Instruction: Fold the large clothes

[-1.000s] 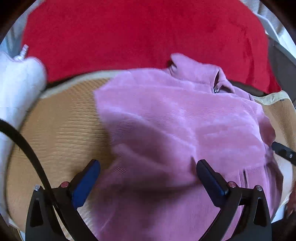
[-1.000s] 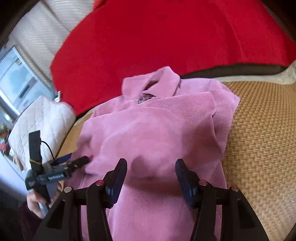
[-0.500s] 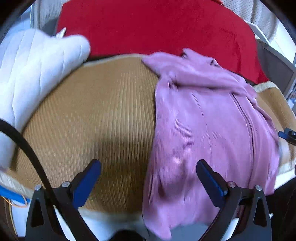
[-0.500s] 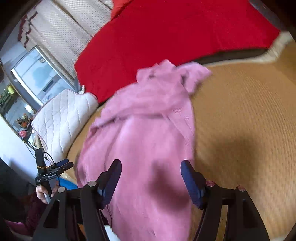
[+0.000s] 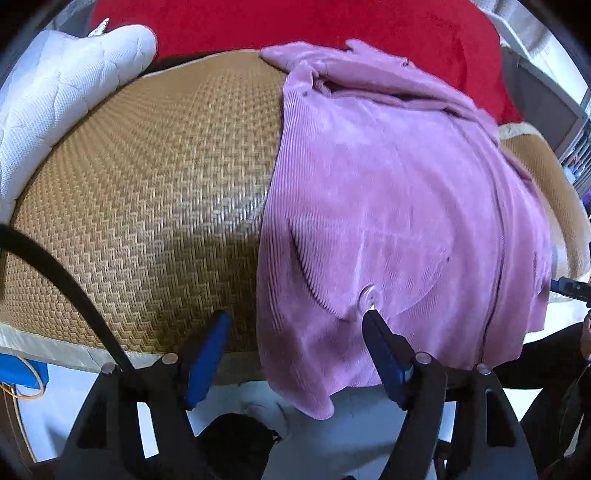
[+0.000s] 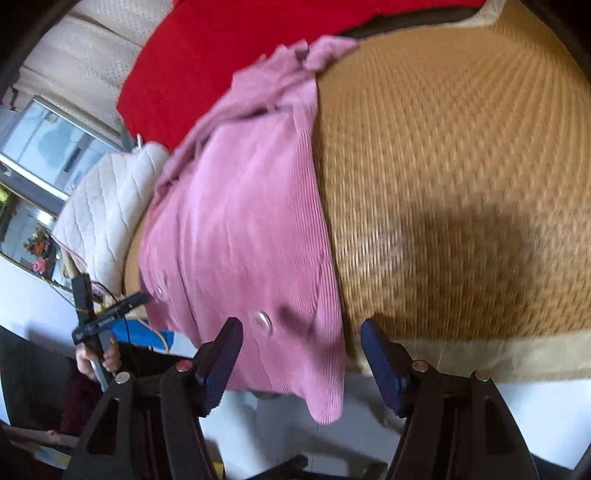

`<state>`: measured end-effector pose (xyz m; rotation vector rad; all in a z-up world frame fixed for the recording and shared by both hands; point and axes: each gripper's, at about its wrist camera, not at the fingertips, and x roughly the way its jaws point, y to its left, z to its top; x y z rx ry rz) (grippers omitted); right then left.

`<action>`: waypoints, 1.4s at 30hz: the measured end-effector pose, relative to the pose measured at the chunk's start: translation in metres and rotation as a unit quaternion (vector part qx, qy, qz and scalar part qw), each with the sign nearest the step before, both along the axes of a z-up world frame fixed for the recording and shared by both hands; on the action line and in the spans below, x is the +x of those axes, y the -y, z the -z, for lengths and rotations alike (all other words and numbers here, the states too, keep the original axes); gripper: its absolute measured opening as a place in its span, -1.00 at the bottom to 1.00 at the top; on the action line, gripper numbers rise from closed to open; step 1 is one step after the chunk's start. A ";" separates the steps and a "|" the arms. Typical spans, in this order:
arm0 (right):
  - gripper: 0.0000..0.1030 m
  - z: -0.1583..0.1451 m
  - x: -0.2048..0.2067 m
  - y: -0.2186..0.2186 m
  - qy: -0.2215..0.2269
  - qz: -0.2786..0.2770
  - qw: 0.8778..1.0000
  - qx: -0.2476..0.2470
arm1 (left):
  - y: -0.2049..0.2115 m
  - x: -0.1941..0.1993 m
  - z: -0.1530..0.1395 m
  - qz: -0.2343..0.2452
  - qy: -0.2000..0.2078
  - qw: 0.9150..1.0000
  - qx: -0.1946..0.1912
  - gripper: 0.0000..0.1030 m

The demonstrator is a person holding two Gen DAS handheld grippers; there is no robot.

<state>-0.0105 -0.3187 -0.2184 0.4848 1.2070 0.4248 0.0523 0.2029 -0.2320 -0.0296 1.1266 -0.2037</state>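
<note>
Woven straw mat (image 5: 147, 192) covers the bed surface, cloth-bound along its near edge. Red blanket (image 5: 295, 22) lies across the far side, beyond the mat. White quilted pillow (image 5: 62, 85) sits at the mat's far-left corner in left wrist view, partly overlapping the mat edge. Pink corduroy shirt (image 5: 388, 206) lies lengthwise on the mat, collar toward the red blanket, hem hanging over the near bed edge; fabric approx. flat w/ a few creases, placket seam running front to back. One clear button (image 5: 370, 297) shows near the hem. Left hand-held gripper (image 5: 295, 325): released, jaws have just been closing. They straddle the shirt's left hem edge; right pad is at the cloth beside the button, left pad is over bare mat, no cloth pinched. Right hand-held gripper (image 6: 301, 334): released, jaws stand apart astride the shirt's right hem corner, where it droops off the bed edge; cloth sits between the pads but neither presses on it. Right wrist view is motion-blurred. In that view the left hand-held gripper's tip shows at the shirt's opposite hem corner, w/ the person's hand (image 6: 98, 360) gripping its handle. Black cable (image 5: 62, 280) runs diagonally across the lower-left of the left wrist view.
</note>
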 end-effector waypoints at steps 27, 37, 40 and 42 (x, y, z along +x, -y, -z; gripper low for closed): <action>-0.72 0.028 -0.006 -0.080 -0.036 -0.037 0.997 -0.052 | -0.008 -0.018 0.010 -0.004 -0.009 1.000 -0.021 -0.86; -0.83 -0.073 0.009 -0.091 0.088 -0.051 0.995 -0.004 | -0.020 -0.011 -0.057 0.043 0.067 0.974 -0.212 -0.92; -0.83 -0.096 0.033 -0.090 0.116 -0.039 0.992 0.010 | -0.024 0.003 -0.082 0.041 0.085 0.968 -0.234 -0.92; -0.83 -0.111 0.052 -0.083 0.135 -0.025 0.990 0.015 | -0.030 0.022 -0.097 0.031 0.095 0.963 -0.250 -0.92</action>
